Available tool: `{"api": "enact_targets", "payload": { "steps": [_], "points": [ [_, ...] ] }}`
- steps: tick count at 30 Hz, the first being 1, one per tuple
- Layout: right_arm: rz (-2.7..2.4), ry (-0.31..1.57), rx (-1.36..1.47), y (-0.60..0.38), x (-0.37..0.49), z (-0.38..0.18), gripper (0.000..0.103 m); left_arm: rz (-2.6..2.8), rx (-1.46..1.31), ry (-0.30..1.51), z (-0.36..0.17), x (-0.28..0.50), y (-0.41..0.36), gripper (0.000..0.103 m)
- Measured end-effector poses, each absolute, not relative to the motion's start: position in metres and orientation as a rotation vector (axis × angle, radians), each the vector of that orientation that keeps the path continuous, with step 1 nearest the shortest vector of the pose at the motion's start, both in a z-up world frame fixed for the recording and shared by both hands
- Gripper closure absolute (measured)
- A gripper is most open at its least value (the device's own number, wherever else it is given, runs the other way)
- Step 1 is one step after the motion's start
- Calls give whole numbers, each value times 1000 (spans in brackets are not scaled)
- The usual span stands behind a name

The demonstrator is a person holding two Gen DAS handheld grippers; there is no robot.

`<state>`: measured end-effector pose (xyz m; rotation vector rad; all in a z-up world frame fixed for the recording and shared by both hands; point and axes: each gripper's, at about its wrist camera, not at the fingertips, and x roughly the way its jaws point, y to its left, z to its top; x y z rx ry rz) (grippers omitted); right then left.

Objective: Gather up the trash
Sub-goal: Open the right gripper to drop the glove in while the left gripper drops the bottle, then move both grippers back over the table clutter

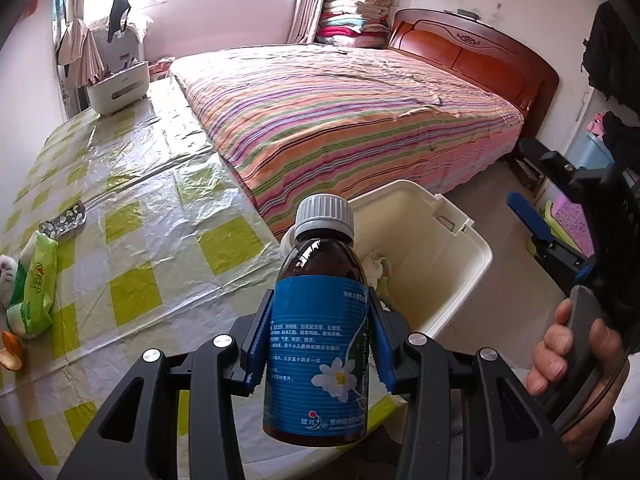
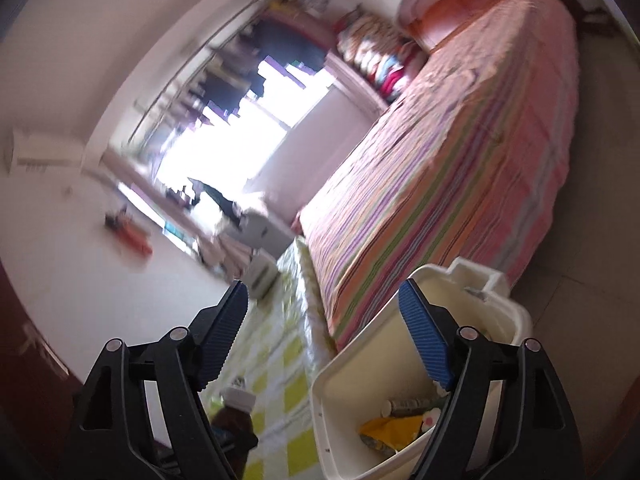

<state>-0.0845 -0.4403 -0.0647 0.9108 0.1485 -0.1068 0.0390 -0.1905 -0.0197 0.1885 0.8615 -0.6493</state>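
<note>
The brown bottle point(image 1: 320, 320) has a white cap and a blue label with a white flower. The surface point(image 1: 132, 216) wears a yellow-green and white check. The bed point(image 1: 340, 120) shows pink, orange, green and purple stripes. The bin point(image 1: 452, 264) is cream.

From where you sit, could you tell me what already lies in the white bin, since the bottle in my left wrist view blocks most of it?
Observer: The right wrist view shows a crumpled yellow wrapper lying on the floor of the white bin.
Operator: Thank you. Is the right gripper carrying anything at the moment?
Observer: No. The right gripper is open over the bin's near side, with nothing between its pads.
</note>
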Motion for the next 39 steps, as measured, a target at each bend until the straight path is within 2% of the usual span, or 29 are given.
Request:
{"api": "enact_targets", "payload": {
  "steps": [7,21,23,25,31,39],
  "points": [
    [-124,119,978,-447,-91,-73,26,-682,226,850,-20,41,-206,61],
    [-133,131,933,-437,-82,-70,26,-748,309,794,-17,44,-252,60],
    [-133,137,925,-434,-80,-70,26,-748,308,763,-10,45,-256,53],
    [-132,142,918,-433,-80,-69,26,-734,302,728,-3,45,-256,34],
    [-125,162,882,-425,-75,-66,26,-673,206,665,16,58,-220,31],
    [-68,231,792,-390,-48,-60,26,-504,171,667,9,86,-142,29]
  ]
}}
